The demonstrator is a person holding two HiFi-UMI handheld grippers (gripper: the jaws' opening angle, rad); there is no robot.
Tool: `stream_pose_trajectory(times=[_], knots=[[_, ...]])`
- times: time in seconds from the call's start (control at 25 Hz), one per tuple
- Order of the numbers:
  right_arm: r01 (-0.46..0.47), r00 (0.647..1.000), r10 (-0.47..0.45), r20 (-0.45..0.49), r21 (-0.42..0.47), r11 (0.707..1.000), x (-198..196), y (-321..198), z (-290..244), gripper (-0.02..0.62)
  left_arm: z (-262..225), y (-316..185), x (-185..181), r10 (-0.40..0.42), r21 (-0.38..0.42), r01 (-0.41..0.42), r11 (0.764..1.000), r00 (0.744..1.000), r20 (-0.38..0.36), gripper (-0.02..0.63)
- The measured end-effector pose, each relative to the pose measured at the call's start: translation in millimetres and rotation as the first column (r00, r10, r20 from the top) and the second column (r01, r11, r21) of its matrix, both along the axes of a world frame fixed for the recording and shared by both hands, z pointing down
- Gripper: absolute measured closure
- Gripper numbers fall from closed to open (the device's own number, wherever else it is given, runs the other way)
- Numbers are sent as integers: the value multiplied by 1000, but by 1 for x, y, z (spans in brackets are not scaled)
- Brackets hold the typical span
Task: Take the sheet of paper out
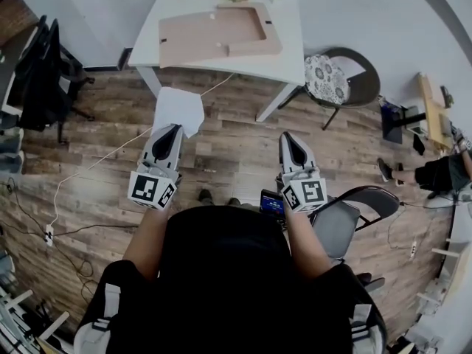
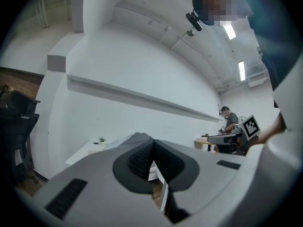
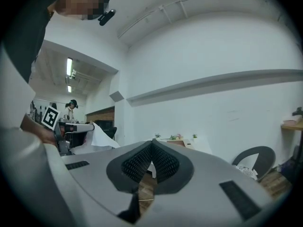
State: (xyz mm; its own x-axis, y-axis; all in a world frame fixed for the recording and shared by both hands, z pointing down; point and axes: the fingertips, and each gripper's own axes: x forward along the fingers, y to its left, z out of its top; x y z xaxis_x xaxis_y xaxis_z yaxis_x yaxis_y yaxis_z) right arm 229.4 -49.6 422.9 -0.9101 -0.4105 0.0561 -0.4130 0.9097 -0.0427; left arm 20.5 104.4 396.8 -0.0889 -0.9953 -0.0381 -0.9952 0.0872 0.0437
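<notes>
Findings, both claws first.

1. The left gripper has its jaws closed on one edge of the sheet of paper. In the left gripper view the ribbed pads meet at the tips, and the sheet rises just past them.
2. The right gripper has its jaws closed tip to tip. They hold nothing and touch nothing. It is level beside the left one, well apart from it.

Task item: the sheet is plain white, unprinted on the side shown, and slightly curled. It sticks forward from the left jaw tips and is held in the air over the wooden floor. It is just short of the white table and not resting on it. From the right gripper view it shows as a white flap at the far gripper.

Other items, by size: a brown frame lies flat on the table, and a folding chair stands beside the person's right arm.

Markings: each marker cube bears black-and-white square patterns. The print on a small lit screen is too small to read.
</notes>
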Motion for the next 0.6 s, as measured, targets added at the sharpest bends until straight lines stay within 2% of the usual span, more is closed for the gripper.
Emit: stream_pose_trajectory(times=[0.16,0.28,0.4,0.6], knots=[[18,1000,-17,-12,44,999,23,-6,-11,584,-1,-8,26,-15,-20,15,1000,1000,11,604],[-2,1000,2,5,9,1000,55,-17,-5,584,-6,-16,51,-25,-19,24,1000,999,-30,604],[-7,1000,7,13,-12,1000,82,-20,3,584,-13,-17,78,-17,-14,16,1000,1000,-27,604],[28,999,-27,24,-19,999,97,-18,12,584,3,-10,103,-31,-48,30,998,999,-18,604]])
